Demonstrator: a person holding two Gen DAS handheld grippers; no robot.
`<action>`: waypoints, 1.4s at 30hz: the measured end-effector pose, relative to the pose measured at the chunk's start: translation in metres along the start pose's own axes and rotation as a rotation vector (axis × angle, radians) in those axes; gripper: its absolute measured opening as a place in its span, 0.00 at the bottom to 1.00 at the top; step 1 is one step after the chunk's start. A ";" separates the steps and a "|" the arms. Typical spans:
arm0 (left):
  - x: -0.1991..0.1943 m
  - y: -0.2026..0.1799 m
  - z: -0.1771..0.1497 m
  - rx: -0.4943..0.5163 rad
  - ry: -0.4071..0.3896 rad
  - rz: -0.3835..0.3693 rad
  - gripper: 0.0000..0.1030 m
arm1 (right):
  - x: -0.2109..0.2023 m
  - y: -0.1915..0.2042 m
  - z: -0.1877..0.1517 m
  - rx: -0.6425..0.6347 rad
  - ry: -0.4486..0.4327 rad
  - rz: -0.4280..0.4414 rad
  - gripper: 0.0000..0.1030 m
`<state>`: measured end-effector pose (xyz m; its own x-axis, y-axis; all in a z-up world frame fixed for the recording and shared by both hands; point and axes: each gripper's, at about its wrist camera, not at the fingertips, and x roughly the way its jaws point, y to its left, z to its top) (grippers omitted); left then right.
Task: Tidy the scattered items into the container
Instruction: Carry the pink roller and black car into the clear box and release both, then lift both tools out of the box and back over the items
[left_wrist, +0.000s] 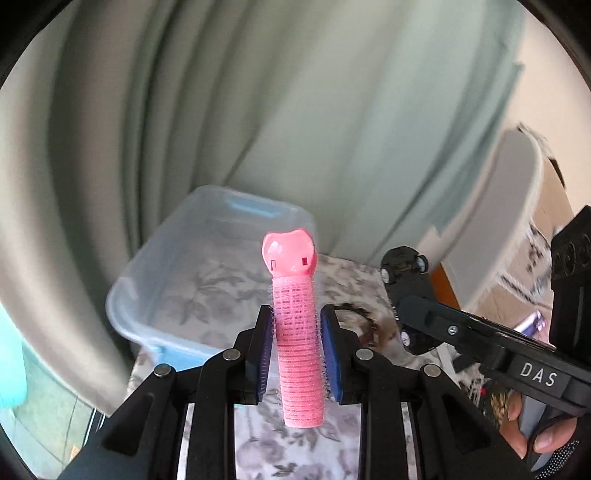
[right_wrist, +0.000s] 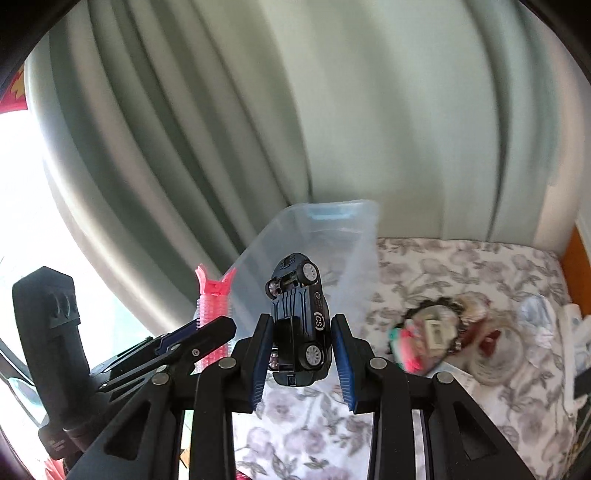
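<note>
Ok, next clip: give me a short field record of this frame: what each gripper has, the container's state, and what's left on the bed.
left gripper: shut on pink hair roller, held upright
right gripper: shut on black toy car, nose pointing away, underside facing left
container: clear plastic bin with blue handles, on the floral bedspread, no items visible inside
position: both items held in the air short of the bin
remaining clutter: blurred pile on the bedspread to the right of the bin, items not identifiable

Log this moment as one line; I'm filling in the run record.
left gripper: shut on pink hair roller | right gripper: shut on black toy car | clear plastic bin: ahead, nothing inside
</note>
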<state>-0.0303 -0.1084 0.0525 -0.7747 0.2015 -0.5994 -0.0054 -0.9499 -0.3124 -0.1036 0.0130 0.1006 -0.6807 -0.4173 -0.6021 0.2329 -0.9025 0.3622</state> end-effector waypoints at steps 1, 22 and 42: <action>0.000 0.008 0.000 -0.016 0.002 0.008 0.26 | 0.005 0.004 0.001 -0.005 0.007 0.005 0.34; 0.061 0.057 0.024 -0.142 0.074 0.069 0.61 | 0.078 0.026 0.018 -0.051 0.121 -0.029 0.39; 0.040 0.042 0.004 -0.098 0.107 0.098 0.82 | 0.049 -0.012 -0.012 0.054 0.103 -0.089 0.62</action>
<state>-0.0637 -0.1414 0.0182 -0.6965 0.1384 -0.7041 0.1323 -0.9396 -0.3156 -0.1310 0.0020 0.0584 -0.6217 -0.3469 -0.7022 0.1349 -0.9306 0.3403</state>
